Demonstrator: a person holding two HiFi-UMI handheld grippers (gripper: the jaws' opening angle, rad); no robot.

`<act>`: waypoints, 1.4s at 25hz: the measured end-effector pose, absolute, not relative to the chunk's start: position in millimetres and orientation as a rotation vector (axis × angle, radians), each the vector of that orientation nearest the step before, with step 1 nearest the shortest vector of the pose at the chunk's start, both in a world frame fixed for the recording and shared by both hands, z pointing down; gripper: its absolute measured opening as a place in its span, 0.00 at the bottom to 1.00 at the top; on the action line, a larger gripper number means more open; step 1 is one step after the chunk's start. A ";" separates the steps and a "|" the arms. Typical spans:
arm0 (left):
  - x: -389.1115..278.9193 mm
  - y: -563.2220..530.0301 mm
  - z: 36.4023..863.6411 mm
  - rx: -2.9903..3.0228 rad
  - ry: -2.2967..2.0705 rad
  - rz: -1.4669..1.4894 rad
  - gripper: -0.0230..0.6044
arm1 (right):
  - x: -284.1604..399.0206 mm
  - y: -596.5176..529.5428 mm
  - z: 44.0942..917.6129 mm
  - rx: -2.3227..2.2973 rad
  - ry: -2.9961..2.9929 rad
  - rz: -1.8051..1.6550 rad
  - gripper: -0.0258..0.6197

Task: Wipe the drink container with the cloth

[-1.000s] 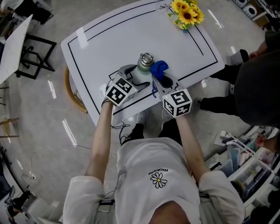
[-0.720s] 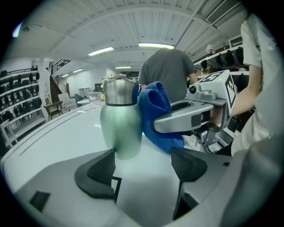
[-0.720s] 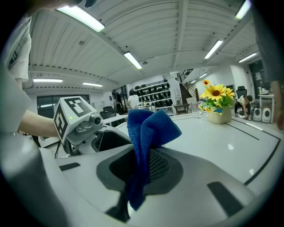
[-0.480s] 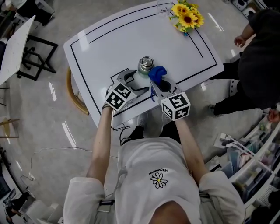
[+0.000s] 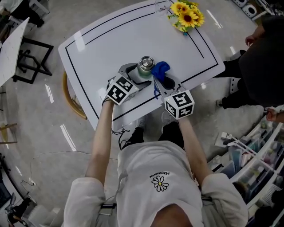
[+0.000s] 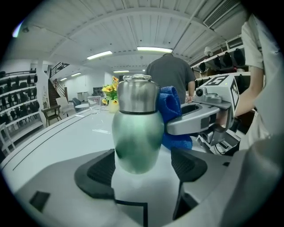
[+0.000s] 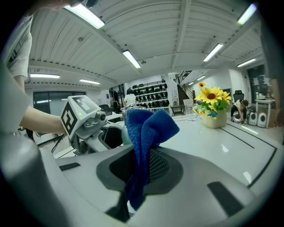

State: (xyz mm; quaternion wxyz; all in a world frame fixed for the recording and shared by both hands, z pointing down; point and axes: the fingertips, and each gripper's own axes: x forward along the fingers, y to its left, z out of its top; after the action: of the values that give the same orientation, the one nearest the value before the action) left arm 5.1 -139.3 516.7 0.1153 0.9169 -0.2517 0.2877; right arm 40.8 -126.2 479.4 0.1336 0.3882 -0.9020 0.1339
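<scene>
A green drink bottle [image 5: 145, 66] with a steel cap stands upright near the front of the white table [image 5: 106, 40]. My left gripper [image 5: 136, 74] is open, and its fingers straddle the bottle's lower body. In the left gripper view the bottle [image 6: 137, 128] fills nearly the whole gap of the left gripper [image 6: 142, 168]. My right gripper [image 5: 162, 82] is shut on a blue cloth [image 5: 160, 68]. The cloth's bunched top presses against the bottle's right side. In the right gripper view the cloth [image 7: 146, 128] hangs from the right gripper [image 7: 142, 164] and hides most of the bottle.
A vase of sunflowers [image 5: 188, 13] and a clear glass [image 5: 163, 5] stand at the table's far right corner. A person in dark clothes [image 5: 262, 57] stands close to the table's right edge. A chair [image 5: 73, 95] sits under the left side. Cluttered shelves [image 5: 253, 150] lie at right.
Half a second ago the bottle stood just ahead of my left gripper; now the jaws are around it again. The cloth has stayed at the bottle's right side. The person at right shifted.
</scene>
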 end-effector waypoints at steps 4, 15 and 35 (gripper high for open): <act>7.3 -137.6 517.7 2.683 -0.726 0.848 0.65 | 46.4 -133.8 481.2 1.142 -2.604 0.385 0.10; -2.2 -111.6 517.7 2.647 -0.746 0.890 0.64 | 35.2 -117.9 484.5 1.150 -2.606 0.419 0.10; -13.7 -126.1 510.9 2.661 -0.836 0.806 0.65 | 13.1 -101.5 483.9 1.072 -2.633 0.435 0.10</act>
State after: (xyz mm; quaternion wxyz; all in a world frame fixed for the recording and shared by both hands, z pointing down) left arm -13.7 -126.1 510.9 0.1190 0.9100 -0.2859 0.2756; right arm 13.1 -101.5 483.9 0.1326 0.3696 -0.9074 0.1499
